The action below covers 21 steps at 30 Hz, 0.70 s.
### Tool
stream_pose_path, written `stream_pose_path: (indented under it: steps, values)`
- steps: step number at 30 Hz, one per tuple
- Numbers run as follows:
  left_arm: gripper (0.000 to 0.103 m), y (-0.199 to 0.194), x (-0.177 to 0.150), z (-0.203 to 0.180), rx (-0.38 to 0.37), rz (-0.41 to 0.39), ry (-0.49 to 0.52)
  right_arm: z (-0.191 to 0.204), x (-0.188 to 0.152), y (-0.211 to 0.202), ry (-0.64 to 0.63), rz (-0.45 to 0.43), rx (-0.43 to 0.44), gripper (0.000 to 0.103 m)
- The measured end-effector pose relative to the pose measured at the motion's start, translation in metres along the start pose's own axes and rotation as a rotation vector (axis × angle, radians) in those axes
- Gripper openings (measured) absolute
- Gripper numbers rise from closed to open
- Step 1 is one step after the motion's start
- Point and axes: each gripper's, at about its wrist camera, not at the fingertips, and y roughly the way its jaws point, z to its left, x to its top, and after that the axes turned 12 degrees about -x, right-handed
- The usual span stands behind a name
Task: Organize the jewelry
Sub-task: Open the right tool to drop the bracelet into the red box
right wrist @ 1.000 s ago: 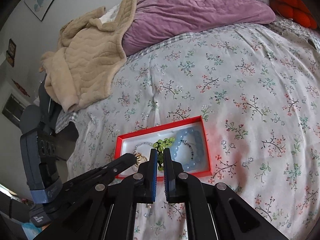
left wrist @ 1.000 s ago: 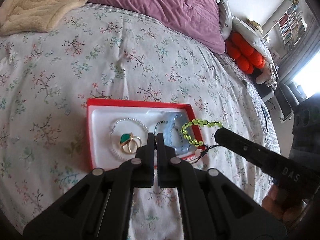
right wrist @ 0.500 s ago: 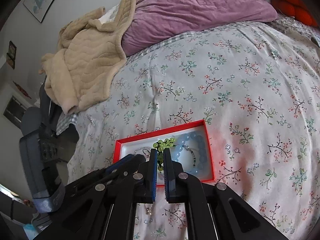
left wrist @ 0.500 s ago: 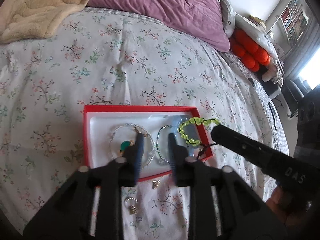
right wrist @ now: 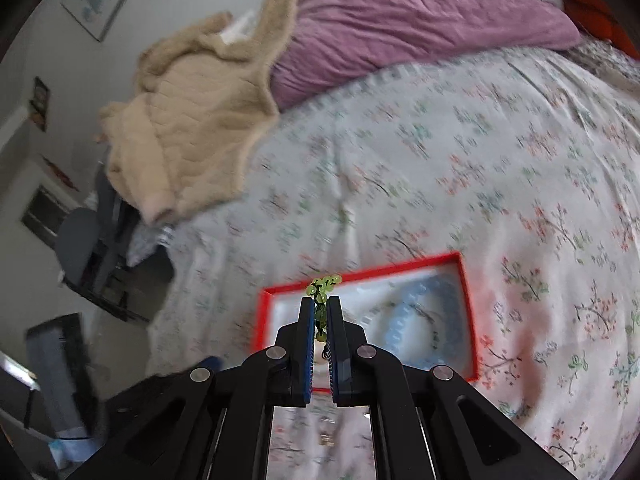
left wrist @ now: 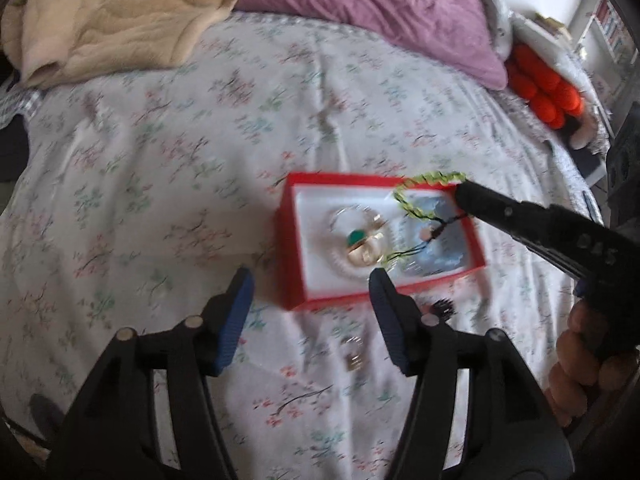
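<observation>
Our right gripper (right wrist: 319,312) is clamped on the green bead bracelet (left wrist: 424,196), w/ the loop sticking out past the tips and its dark cord dangling below, all hanging over the red jewelry box (left wrist: 294,240). Left gripper (left wrist: 308,294) is spread wide w/ nothing in it, just short of the box's near wall.

Between the left fingers, on the floral bedspread (left wrist: 160,160), we see a couple of small rings (left wrist: 352,354), blurry, not yet boxed.

Just ahead, inside the box: a green-stone ring (left wrist: 360,244) on a silvery bracelet (left wrist: 344,216), and a pale blue bead bracelet (right wrist: 424,320) under the right tips.

To do this well, we'd lower till beads and cord sit on the white lining, roughly over the blue one, then let go. Dropping from height prob leaves the cord draped over the rim. The left can steady the box if it slides on soft bedding.

Farther off: beige blanket (right wrist: 192,132), purple pillow (right wrist: 400,20).
</observation>
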Motion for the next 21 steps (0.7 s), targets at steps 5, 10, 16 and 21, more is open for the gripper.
stream_pose_path:
  steps: [5,10,16,21]
  values:
    - [0.063,0.003,-0.009,0.005,0.032,0.023,-0.005,-0.015,-0.006,0.015,-0.021,0.032,-0.115,0.006]
    - [0.065,0.003,-0.015,0.007,0.036,0.030,-0.024,-0.028,-0.008,0.013,-0.036,0.032,-0.166,0.006]
    - [0.076,0.002,-0.017,0.007,0.078,0.021,-0.027,-0.032,-0.010,0.002,-0.031,0.024,-0.220,0.018]
    - [0.079,0.002,-0.020,0.010,0.086,0.036,-0.042,-0.029,-0.015,-0.018,-0.047,0.015,-0.219,0.051]
